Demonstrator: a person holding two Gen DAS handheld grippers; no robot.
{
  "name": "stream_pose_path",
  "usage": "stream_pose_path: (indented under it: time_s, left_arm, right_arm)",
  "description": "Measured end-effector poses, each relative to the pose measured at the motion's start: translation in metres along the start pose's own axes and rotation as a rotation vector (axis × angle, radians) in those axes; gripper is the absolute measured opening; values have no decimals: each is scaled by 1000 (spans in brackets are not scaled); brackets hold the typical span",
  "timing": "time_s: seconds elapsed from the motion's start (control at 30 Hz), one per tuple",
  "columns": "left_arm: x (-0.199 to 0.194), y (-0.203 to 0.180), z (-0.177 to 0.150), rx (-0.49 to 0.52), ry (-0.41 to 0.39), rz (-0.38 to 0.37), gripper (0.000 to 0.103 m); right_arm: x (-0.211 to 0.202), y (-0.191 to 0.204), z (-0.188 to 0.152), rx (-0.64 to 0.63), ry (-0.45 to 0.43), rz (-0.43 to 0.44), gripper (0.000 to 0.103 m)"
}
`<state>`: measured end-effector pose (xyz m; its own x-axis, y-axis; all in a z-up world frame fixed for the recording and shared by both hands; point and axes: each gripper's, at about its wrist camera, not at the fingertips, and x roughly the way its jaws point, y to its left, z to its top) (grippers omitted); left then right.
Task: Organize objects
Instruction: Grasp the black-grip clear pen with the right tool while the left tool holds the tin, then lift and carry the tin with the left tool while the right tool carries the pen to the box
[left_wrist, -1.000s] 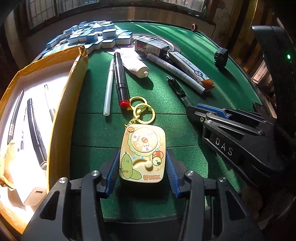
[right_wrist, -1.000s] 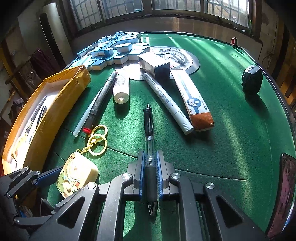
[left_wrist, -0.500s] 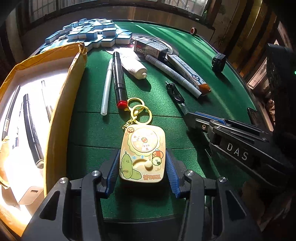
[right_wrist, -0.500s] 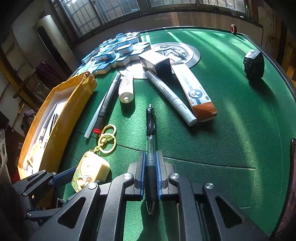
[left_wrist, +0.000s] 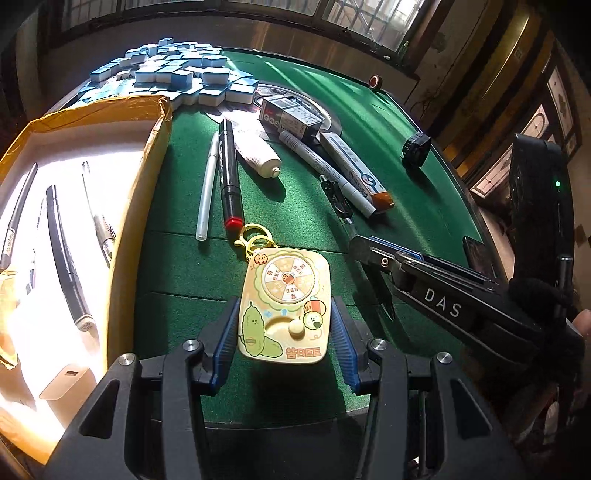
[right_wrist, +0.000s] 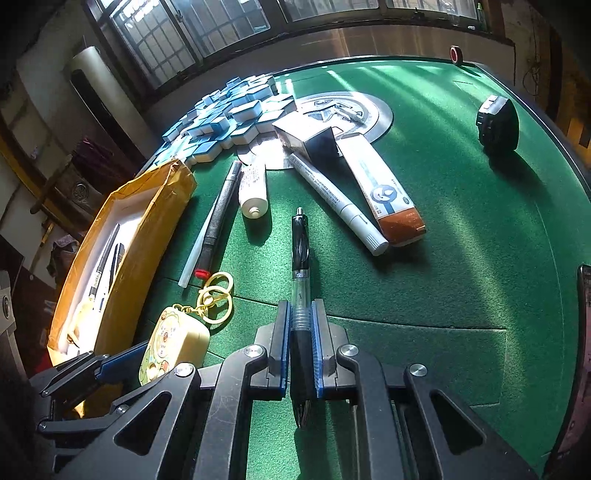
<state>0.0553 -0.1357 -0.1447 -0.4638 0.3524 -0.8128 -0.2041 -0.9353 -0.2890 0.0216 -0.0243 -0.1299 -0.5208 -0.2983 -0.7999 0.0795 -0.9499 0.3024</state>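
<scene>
Cardboard box (left_wrist: 147, 184): at the worktop's (left_wrist: 424, 206) left edge, open, already containing several pens and a white charger.

Left hand-held gripper (left_wrist: 284, 332): about half open, its blue pads pressed on both sides of a yellow keychain toy (left_wrist: 282, 306); the gold rings trail away from it toward the far edge. The box wall lies just to its left, so this hand is judged the nearer of the two to the box.

Loose items, mid-worktop: a clear tube (left_wrist: 207, 192), a black marker (left_wrist: 229, 177), a white squeeze tube (left_wrist: 258, 155), a white marker (left_wrist: 325, 173), a long carton (left_wrist: 354, 166), a small box (left_wrist: 291, 118); a heap of blue-backed tiles (left_wrist: 177, 74) behind.

Right hand-held gripper (right_wrist: 300, 354): nearly shut on a black pen (right_wrist: 300, 258), whose long axis runs straight along the fingers, tip toward the near edge. The box lies to its left, past the other gripper.
</scene>
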Motion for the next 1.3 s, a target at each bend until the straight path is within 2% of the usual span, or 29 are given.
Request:
stream_pose_path:
  time_s: [0.2, 0.33, 0.53, 0.9, 1.3]
  left_arm:
    - [-16, 0, 3, -2, -31, -19, 46]
    - [-15, 2, 2, 1, -27, -22, 45]
    - [-1, 3, -7, 23, 36, 16, 45]
    - [20, -6, -16, 81, 97, 100, 46]
    - [28, -18, -14, 158, 88, 183, 46]
  right_arm:
    - [-20, 13, 8, -2, -51, 4, 9]
    - [-22, 20, 8, -16, -55, 1, 9]
    - [-10, 17, 4, -19, -11, -30, 9]
    - [0, 5, -2, -10, 24, -49, 9]
    - [5, 3, -5, -19, 34, -64, 9]
